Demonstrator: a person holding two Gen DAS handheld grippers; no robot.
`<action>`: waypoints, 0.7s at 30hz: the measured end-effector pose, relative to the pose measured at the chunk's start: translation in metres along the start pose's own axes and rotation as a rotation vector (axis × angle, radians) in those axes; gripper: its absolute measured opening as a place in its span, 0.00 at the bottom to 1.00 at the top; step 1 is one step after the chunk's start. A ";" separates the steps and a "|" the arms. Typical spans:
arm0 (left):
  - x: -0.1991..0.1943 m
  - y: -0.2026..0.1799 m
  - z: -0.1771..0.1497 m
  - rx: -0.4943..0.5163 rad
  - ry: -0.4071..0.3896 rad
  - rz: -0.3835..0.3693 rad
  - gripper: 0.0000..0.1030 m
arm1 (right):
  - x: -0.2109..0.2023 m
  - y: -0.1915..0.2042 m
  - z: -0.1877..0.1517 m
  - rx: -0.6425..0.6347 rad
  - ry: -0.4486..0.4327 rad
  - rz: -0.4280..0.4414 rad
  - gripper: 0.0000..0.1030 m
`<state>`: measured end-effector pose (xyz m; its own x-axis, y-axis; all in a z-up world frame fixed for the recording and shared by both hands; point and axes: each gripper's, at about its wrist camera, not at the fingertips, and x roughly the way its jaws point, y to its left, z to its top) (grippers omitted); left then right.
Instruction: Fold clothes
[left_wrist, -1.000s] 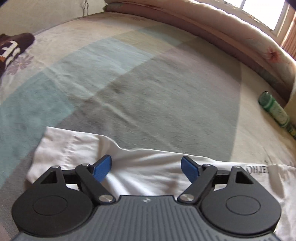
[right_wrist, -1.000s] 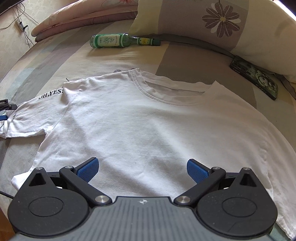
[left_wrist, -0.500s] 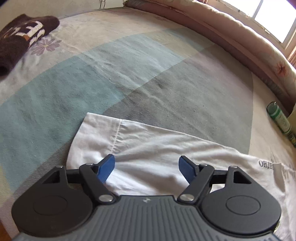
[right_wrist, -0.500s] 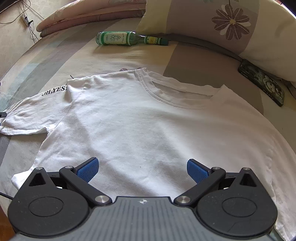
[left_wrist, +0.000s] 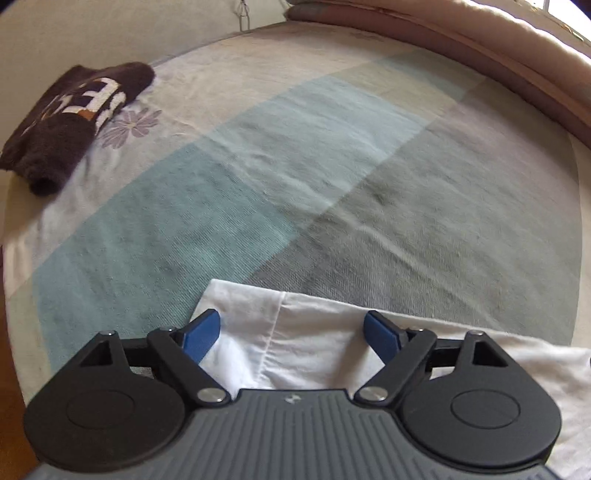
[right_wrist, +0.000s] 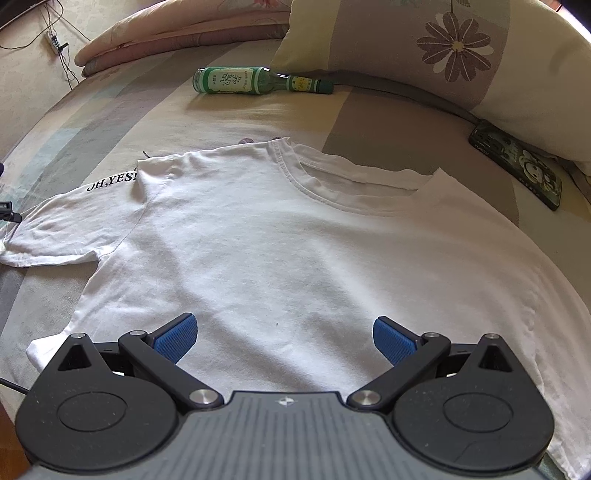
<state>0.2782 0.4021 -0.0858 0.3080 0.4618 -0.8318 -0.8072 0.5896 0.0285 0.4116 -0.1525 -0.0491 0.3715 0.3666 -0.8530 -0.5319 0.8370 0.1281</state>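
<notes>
Lying flat on bed (right_wrist: 92, 122), white T-shirt (right_wrist: 280, 258), spread for folding. Left tool (left_wrist: 291, 332) over sleeve hem, jaws opening, nothing gripped; right tool (right_wrist: 284, 338) gaping, empty, above lower body.

Home bedroom, w/ a bed as work surface. Evidence: patchwork bedspread (left_wrist: 295, 177) in teal/grey/cream blocks w/ printed flowers; flower-print pillow (right_wrist: 461, 55) at head end; rolled pink quilt (right_wrist: 177, 33) along the edge; window light at top right of left wrist view. Lived-in clutter: green glass bottle (right_wrist: 255, 80) lying on its side, phone in cartoon case (right_wrist: 517, 166), folded brown garment (left_wrist: 70, 122), power strip & cables on floor (right_wrist: 55, 40).
</notes>
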 end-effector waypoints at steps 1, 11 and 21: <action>-0.008 -0.007 -0.001 0.020 -0.009 -0.028 0.82 | 0.000 0.001 -0.001 -0.003 0.001 -0.002 1.00; -0.061 -0.144 -0.047 0.295 0.021 -0.382 0.82 | 0.015 0.022 -0.008 -0.060 0.031 -0.011 1.00; -0.057 -0.280 -0.086 0.691 -0.057 -0.478 0.83 | 0.024 0.029 -0.018 -0.076 0.040 -0.021 1.00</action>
<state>0.4436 0.1534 -0.0945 0.5785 0.0811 -0.8116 -0.0994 0.9946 0.0285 0.3916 -0.1271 -0.0752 0.3529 0.3317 -0.8749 -0.5814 0.8104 0.0727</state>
